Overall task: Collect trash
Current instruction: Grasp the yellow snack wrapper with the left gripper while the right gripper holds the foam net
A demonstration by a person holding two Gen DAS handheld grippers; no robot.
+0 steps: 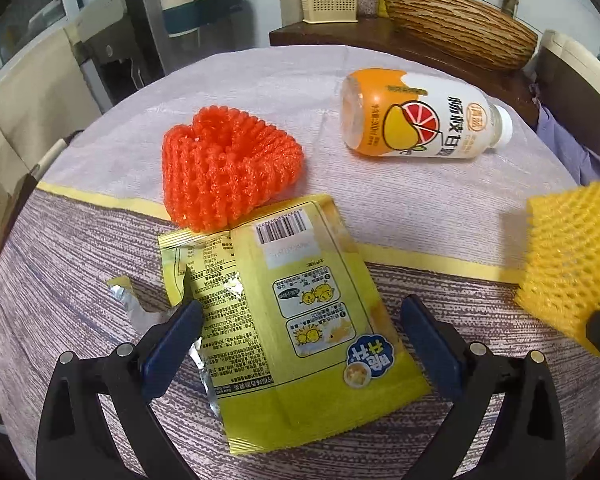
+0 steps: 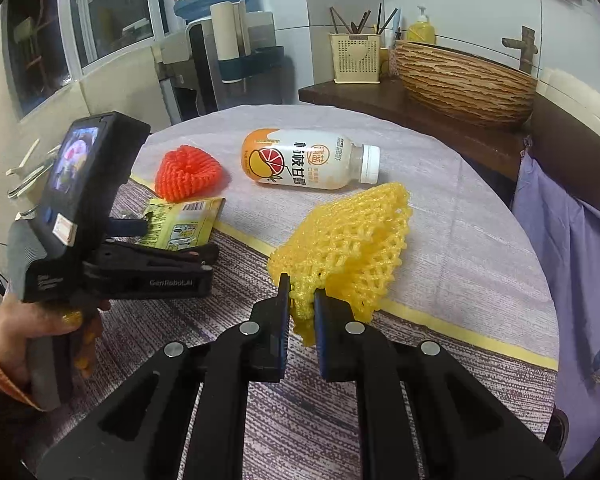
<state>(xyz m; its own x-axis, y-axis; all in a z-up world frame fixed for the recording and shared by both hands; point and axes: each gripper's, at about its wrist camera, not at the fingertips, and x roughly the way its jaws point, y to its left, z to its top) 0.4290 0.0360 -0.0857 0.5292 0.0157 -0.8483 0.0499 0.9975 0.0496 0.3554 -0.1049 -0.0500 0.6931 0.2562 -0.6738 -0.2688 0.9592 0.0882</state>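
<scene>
Meanwhile the left gripper (image 1: 302, 316) spread wide astride the wrapper (image 1: 296, 320); right gripper (image 2: 301, 300) pinched the yellow net's (image 2: 352, 236) edge, with bare counter (image 2: 460, 240) rightward.

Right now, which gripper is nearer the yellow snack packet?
Left. The left gripper is open, its fingers straddling the yellow snack packet. The right gripper is off to the packet's right, shut on the yellow foam net.
</scene>
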